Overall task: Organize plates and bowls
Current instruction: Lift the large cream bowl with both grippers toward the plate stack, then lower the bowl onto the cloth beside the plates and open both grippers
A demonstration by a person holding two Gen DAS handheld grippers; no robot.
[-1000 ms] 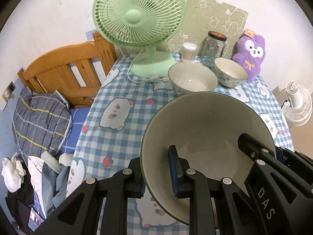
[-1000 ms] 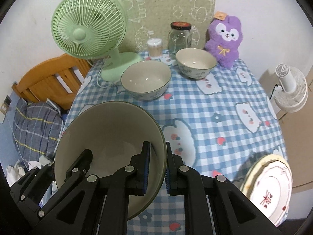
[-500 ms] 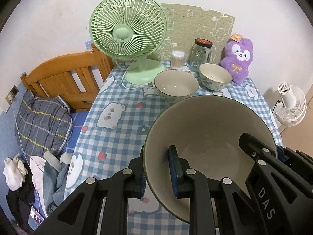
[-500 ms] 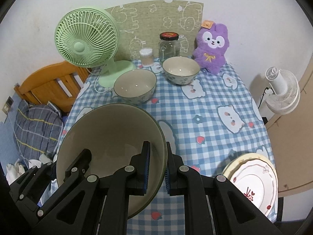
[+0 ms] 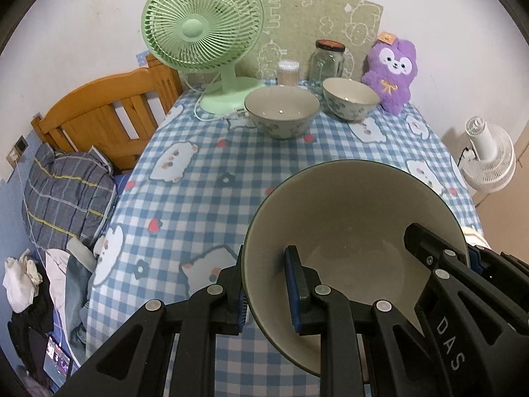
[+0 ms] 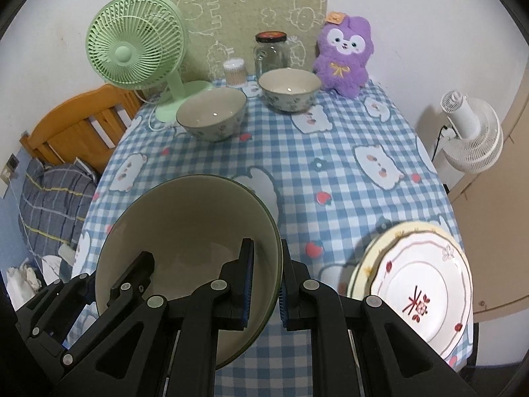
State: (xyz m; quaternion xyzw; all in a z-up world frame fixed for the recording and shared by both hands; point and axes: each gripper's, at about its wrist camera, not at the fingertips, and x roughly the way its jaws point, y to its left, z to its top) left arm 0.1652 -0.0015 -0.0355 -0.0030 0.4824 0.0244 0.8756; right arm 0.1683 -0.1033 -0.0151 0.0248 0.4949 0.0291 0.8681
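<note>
Your left gripper (image 5: 266, 292) is clamped on the near left rim of the big bowl (image 5: 350, 218), one finger inside the wall and one outside. Your right gripper (image 6: 266, 284) pinches the opposite side of the same bowl (image 6: 185, 225) in the same way, blue pads flat against the wall. You are carrying it between both hands, above the near part of the checked tablecloth (image 5: 205, 178), tilted a little toward you; it appears to be clear of the cloth, though neither view shows its underside.

This looks like glazed ceramic: stiff, fairly heavy for its size, smooth and breakable. Each grip is only a thin bite on a sloping wall, so the glaze may let the pads slide if one hand leads the other. Keep the two hands level and moving together, and do not loosen either side until the base sits on something.

Farther out, two smaller patterned bowls stand at the back of the table: the middle bowl (image 6: 211, 117) beside the green fan (image 6: 132, 53), and the small bowl (image 6: 289, 89) just in front of the glass jar (image 6: 271, 53) and next to the purple plush rabbit (image 6: 344, 53). Both would nest inside the big one, so setting it down first and stacking into it seems the sounder order. A stack of plates (image 6: 416, 278) lies at the near right edge, partly overhanging; keep your right elbow clear of it.
</note>
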